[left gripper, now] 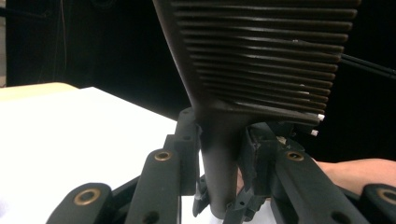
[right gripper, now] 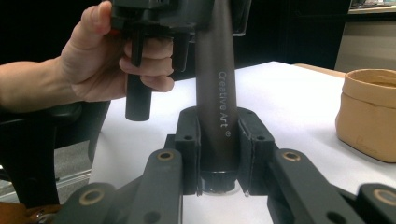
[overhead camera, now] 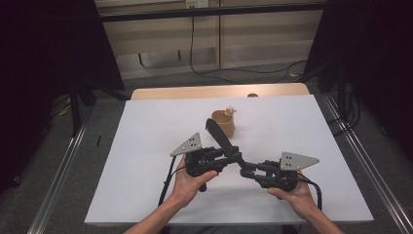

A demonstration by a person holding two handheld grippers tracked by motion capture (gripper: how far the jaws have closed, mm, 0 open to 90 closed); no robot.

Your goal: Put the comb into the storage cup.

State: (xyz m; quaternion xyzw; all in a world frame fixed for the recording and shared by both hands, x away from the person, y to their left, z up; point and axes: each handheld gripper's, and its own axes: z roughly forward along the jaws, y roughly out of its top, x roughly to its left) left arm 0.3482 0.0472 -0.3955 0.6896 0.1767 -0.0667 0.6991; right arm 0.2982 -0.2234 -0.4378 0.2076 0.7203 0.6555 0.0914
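One white counter is seen, with one tan cup on it. One black comb is held above the counter between two grippers. The left gripper jaws are pressed on its handle. The right gripper jaws are clamped on the handle's end.

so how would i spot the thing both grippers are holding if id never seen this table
Start at the white table; near its front edge two hand-held grippers meet. Between them runs a long black tool with a ribbed flat blade and a round handle printed "Creative Art". Unlike the tan pot behind it, it is dark and slim.
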